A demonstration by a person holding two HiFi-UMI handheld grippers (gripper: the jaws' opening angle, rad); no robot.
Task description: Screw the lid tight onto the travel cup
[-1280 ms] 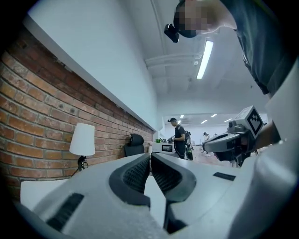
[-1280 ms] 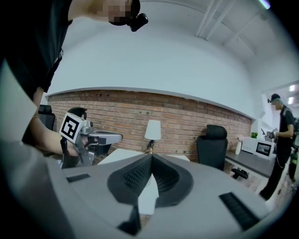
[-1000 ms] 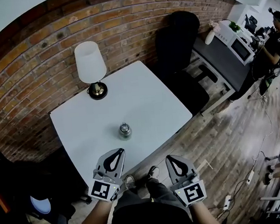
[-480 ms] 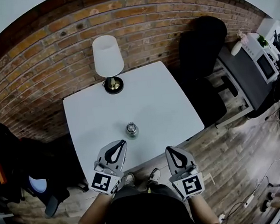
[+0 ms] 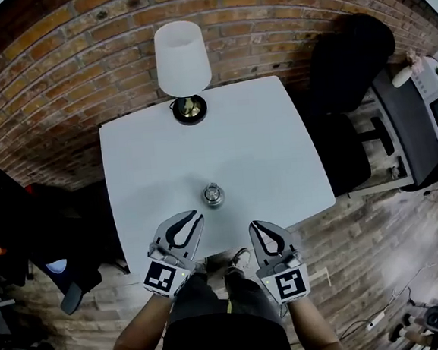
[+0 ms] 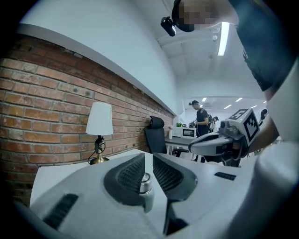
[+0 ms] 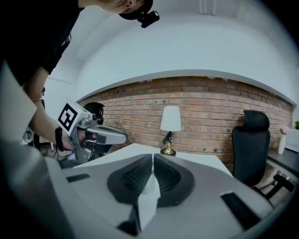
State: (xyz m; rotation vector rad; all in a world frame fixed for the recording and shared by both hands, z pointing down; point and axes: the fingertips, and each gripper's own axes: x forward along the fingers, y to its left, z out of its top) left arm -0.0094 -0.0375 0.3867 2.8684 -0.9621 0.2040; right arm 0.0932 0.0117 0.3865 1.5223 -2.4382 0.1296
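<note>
Bare white table (image 5: 277, 142) lay to the left, right and far side of the travel cup (image 5: 212, 194). Well beyond the cup, the lamp (image 5: 183, 59) stood by the brick wall (image 5: 66, 77). On the cup's near side the left gripper (image 5: 195, 218) hung close, the right gripper (image 5: 253, 226) a little farther right, a gap between them.
</note>
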